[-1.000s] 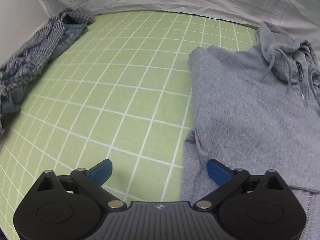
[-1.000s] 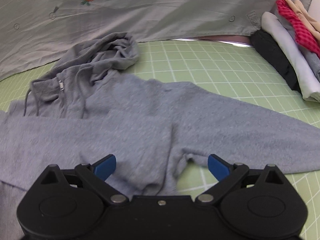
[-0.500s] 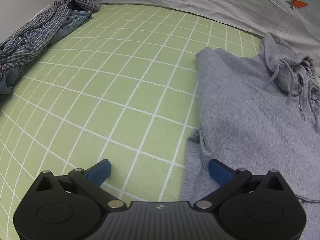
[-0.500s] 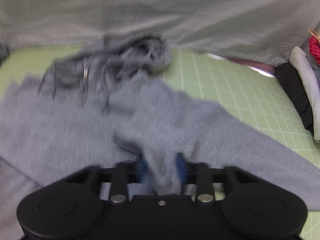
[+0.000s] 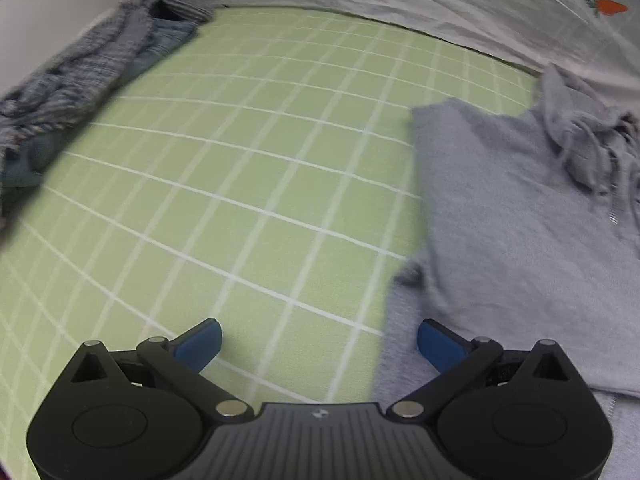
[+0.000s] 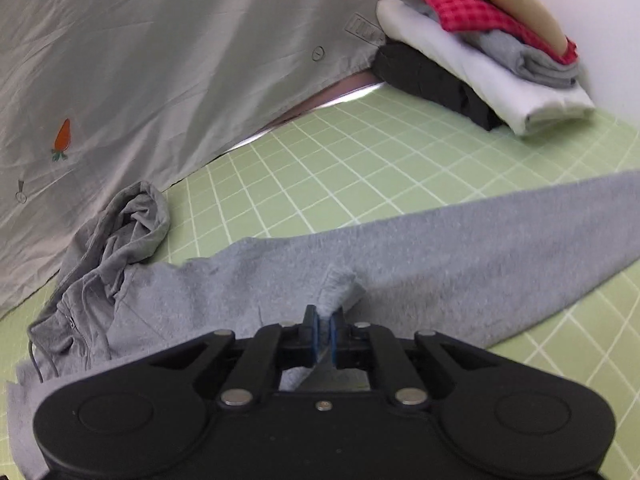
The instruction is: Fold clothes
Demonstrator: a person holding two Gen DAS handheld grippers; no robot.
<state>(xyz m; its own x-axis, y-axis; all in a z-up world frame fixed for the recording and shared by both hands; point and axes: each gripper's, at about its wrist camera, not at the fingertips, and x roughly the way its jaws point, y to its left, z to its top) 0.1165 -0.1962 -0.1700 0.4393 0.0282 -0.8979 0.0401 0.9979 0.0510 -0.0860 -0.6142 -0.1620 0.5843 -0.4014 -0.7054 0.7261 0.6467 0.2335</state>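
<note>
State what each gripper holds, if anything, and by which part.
The right gripper pinches the grey hoodie by a fabric fold near the armpit. The left gripper holds nothing.

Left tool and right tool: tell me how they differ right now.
The left tool has its jaws spread wide and holds nothing; the right tool is shut on a bunched fold of the grey hoodie. The left tool sits mostly over the bare green grid mat, beside the hoodie's edge; the right tool is over the hoodie itself. Both have blue pads on black frames.

We see a staged folding station: green grid mat [image 5: 248,184] beneath the jaws, draped sheet [image 6: 168,64] beyond, folded stack [image 6: 472,52] right.
</note>
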